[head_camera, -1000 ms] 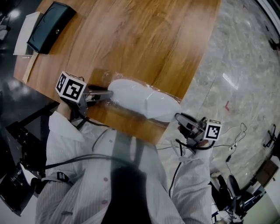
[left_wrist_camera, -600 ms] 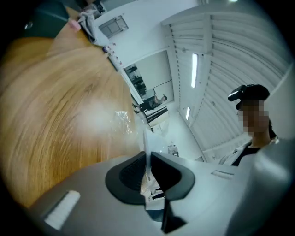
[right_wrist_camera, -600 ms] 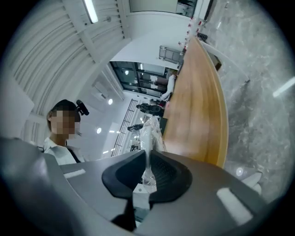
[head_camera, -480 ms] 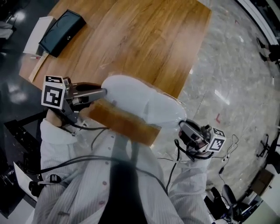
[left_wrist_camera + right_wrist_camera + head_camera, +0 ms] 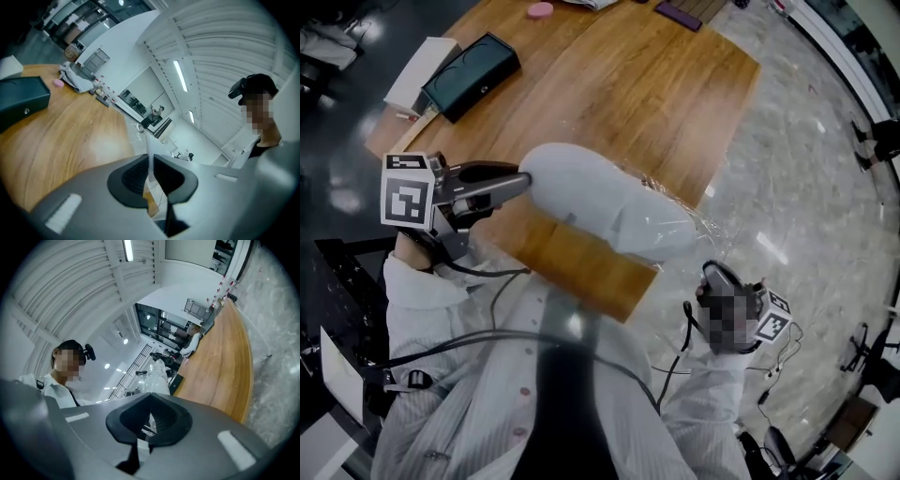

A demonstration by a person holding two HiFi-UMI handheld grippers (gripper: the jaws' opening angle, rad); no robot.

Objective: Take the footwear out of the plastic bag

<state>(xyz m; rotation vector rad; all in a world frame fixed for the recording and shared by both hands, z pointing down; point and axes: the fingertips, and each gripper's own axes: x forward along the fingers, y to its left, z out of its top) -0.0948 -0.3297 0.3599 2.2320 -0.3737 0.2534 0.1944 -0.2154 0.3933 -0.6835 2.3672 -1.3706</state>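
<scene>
A white shoe (image 5: 600, 202) inside a clear plastic bag (image 5: 689, 225) hangs in the air over the near edge of the wooden table (image 5: 628, 84). My left gripper (image 5: 523, 181) is at the shoe's heel end, shut on the bag. In the left gripper view a thin sheet of the plastic bag (image 5: 149, 164) stands pinched between the jaws. My right gripper (image 5: 710, 274) is off the table's corner below the shoe's toe, where the crinkled bag end leads to it. In the right gripper view its jaws are shut on the plastic bag (image 5: 151, 420) film.
A black case (image 5: 471, 75) on a white box (image 5: 420, 73) lies at the table's far left, with a small pink object (image 5: 540, 10) and a dark flat item (image 5: 677, 14) at the far edge. Marble floor (image 5: 806, 187) lies to the right. Cables hang at my chest.
The bagged shoe has come up off the table. My left gripper rose with it, and my right gripper moved down and away past the table's corner.
</scene>
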